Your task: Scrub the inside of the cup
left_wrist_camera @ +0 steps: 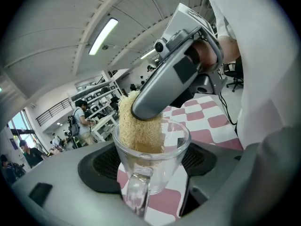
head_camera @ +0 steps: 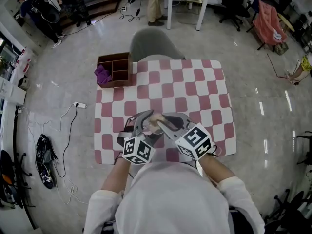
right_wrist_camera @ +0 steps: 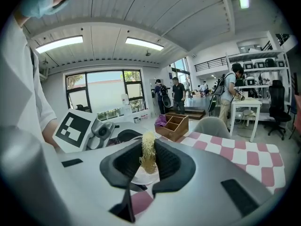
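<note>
A clear glass cup [left_wrist_camera: 157,171] with its handle [left_wrist_camera: 137,194] towards the camera sits between the jaws of my left gripper [left_wrist_camera: 151,166], which is shut on it. A yellow fibrous scrubber [left_wrist_camera: 136,126] reaches down inside the cup. My right gripper [right_wrist_camera: 148,163] is shut on the scrubber [right_wrist_camera: 148,154] and comes in from above, over the cup's rim [right_wrist_camera: 140,178]. In the head view both grippers meet over the near part of the checkered table [head_camera: 195,91], the left gripper [head_camera: 146,124] beside the right gripper [head_camera: 164,126]; the cup is mostly hidden between them.
A wooden compartment box [head_camera: 117,68] with a purple cloth [head_camera: 102,74] stands at the table's far left corner. A grey chair [head_camera: 152,45] is behind the far edge. A cable and power strip [head_camera: 78,105] lie on the floor to the left. People stand at the back.
</note>
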A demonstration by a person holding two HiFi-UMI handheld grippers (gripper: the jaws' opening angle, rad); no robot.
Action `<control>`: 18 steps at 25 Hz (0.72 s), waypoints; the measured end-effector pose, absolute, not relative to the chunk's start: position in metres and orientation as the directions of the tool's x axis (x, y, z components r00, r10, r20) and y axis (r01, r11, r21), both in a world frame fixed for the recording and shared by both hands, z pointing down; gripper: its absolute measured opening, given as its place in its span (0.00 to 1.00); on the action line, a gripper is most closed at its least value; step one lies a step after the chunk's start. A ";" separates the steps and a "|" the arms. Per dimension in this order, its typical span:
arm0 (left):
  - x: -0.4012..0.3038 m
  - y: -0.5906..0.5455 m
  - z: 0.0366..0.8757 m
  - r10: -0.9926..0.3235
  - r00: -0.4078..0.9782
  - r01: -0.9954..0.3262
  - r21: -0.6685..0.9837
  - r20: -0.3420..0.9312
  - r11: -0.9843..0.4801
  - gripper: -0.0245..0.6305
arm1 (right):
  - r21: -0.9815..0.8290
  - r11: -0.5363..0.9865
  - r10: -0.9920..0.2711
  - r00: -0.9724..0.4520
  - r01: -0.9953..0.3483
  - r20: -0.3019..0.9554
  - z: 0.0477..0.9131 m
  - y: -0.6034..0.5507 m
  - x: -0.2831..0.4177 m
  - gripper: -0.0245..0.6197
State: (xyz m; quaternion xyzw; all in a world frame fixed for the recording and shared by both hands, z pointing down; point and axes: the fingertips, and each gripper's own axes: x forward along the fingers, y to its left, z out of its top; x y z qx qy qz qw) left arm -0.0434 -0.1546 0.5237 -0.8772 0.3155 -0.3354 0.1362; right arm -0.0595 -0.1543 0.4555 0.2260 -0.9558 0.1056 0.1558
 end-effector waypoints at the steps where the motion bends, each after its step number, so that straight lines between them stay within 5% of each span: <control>1: -0.043 -0.154 0.525 -0.642 0.578 -0.460 -0.450 0.503 -0.766 0.61 | -0.125 0.872 -0.406 -0.843 -0.473 0.354 0.457 -0.157 -0.057 0.17; 8: -0.051 -0.158 0.526 -0.655 0.564 -0.474 -0.453 0.502 -0.755 0.61 | -0.113 0.852 -0.427 -0.803 -0.511 0.415 0.471 -0.157 -0.044 0.17; 18: -0.050 -0.165 0.523 -0.662 0.575 -0.514 -0.417 0.480 -0.749 0.61 | -0.234 0.850 -0.396 -0.864 -0.473 0.310 0.449 -0.147 -0.062 0.17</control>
